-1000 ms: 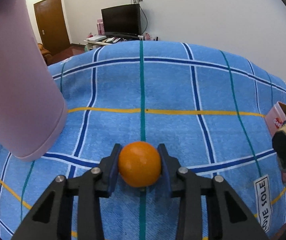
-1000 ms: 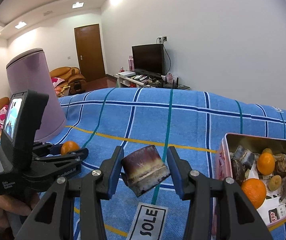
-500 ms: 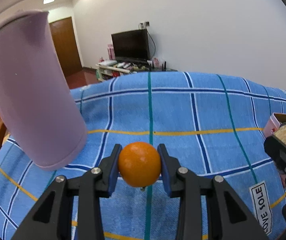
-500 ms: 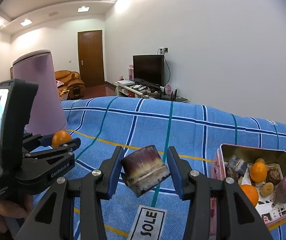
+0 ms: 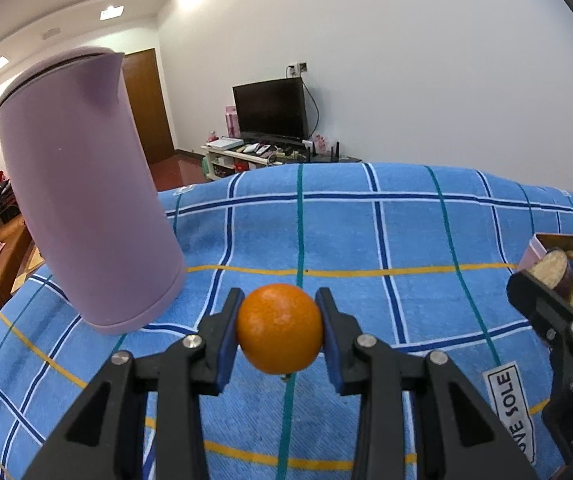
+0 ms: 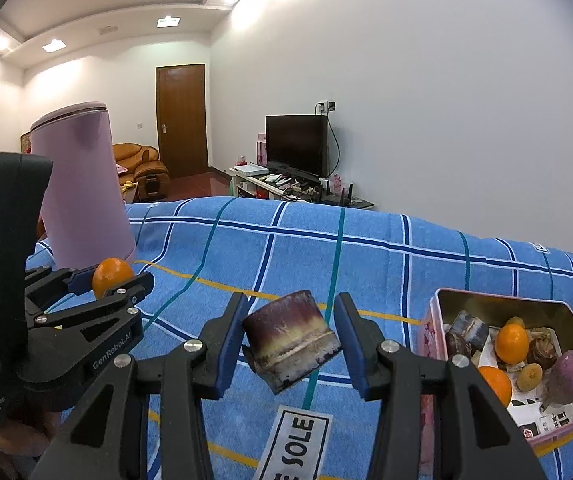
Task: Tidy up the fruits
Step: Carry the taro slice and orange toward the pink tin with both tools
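White walls (image 6: 446, 100), brown door (image 6: 182, 120), black TV (image 6: 296, 144) on low stand, tan sofa (image 6: 140, 160), recessed ceiling lights (image 6: 168, 21)

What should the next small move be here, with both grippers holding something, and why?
Probably carry the right gripper, shut on the sugarcane piece, rightward over the open pink tin and release. The tin already holds oranges and similar pieces, and it sits nearer than for the left gripper with its orange.

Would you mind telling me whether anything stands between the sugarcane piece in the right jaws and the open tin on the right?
Nothing visible does. The sugarcane piece is gripped above the blue checked cloth, and only bare cloth lies between it and the tin, whose open top already holds fruit.
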The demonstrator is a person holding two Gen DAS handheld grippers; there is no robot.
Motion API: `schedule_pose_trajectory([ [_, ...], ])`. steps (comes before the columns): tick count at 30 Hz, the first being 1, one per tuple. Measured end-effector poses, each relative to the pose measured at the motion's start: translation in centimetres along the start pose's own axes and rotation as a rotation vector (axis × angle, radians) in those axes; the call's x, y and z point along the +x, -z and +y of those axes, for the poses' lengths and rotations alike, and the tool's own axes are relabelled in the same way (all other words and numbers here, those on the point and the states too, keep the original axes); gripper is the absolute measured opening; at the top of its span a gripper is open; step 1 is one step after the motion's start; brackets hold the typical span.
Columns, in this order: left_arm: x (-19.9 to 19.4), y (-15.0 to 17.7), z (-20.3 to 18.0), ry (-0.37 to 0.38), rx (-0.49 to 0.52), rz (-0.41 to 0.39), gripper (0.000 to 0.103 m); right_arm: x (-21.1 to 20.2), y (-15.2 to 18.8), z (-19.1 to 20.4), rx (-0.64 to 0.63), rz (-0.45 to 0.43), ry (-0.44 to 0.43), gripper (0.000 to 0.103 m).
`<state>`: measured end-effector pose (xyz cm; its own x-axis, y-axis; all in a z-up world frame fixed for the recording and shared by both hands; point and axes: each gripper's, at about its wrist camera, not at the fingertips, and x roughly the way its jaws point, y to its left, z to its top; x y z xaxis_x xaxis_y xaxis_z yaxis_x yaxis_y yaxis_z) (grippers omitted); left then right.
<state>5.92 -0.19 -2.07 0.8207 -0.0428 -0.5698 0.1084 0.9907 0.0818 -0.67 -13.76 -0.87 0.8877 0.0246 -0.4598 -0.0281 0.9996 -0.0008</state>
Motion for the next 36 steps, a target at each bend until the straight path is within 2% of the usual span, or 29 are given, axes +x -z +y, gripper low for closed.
schedule_pose_trajectory([
  [18,-1.8,1.0,-1.2,0.004,-0.002,-0.006,0.038,-1.4,0.2,0.3,-0.013,-0.004,0.000,0.047],
  [36,-3.5,2.0,-3.2,0.006,0.025,-0.011,0.038,-2.7,0.8,-1.3,0.000,-0.002,0.033,0.047],
])
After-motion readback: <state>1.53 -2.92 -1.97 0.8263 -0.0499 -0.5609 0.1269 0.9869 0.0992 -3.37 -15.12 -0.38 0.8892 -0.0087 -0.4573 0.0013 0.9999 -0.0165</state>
